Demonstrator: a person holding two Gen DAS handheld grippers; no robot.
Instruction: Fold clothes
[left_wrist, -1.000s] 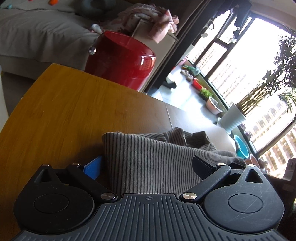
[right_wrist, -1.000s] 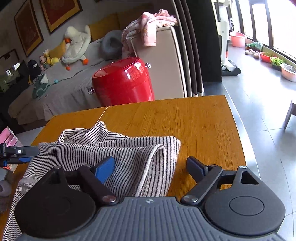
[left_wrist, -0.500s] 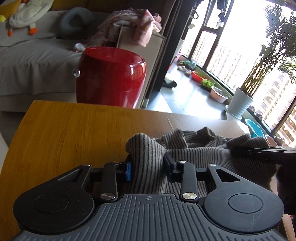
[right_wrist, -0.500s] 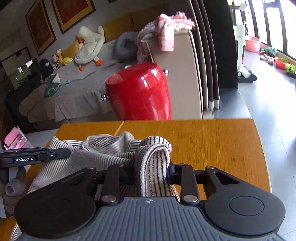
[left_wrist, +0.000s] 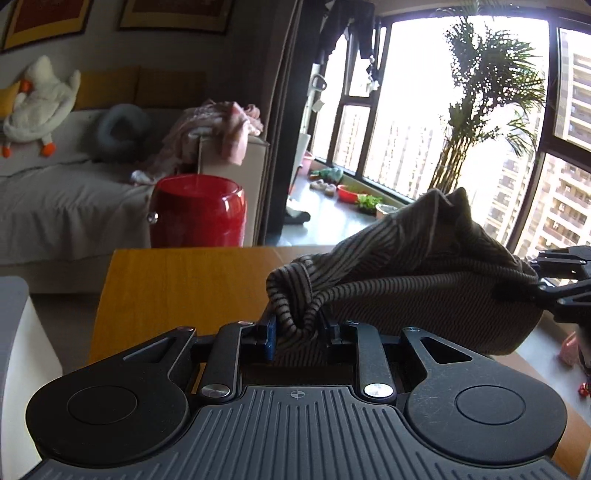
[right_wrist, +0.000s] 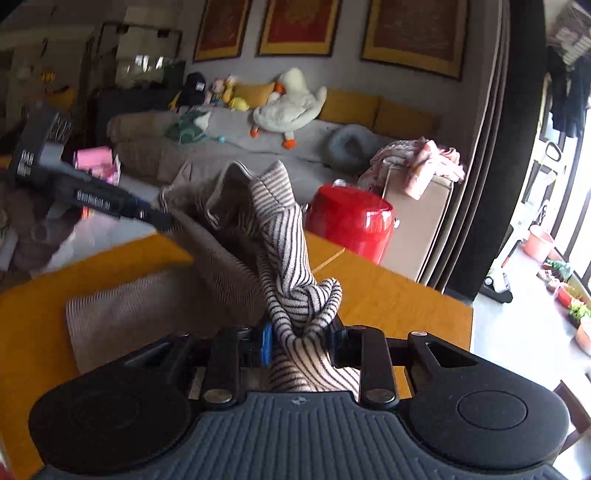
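Left hand-held gripper is pinched narrow on a bunched fold of the striped top, w/ cloth squeezed between its fingers. Right hand-held gripper is likewise clamped narrow on another bunch of the top, fabric wedged betw. blue-padded finger and black one. The top hangs lifted above the bench, stretched betw. the two grippers; in the right wrist view its lower part sags down and seems to rest on the bench surface left of the gripper, though blur makes contact hard to judge. In the left wrist view the right gripper shows at the far right edge, gripping the far end of the top; in the right wrist view the left one shows at upper left, on the opposite end. Beyond the bench's far edge stands a red drum, glossy; can't tell if it's a container or what's inside. Behind the drum, a sofa w/ a plush goose, grey ring cushion, and pink clothes heaped on its armrest. Right of the drum, by the window, small bowls w/ greens on the floor and a tall plant.
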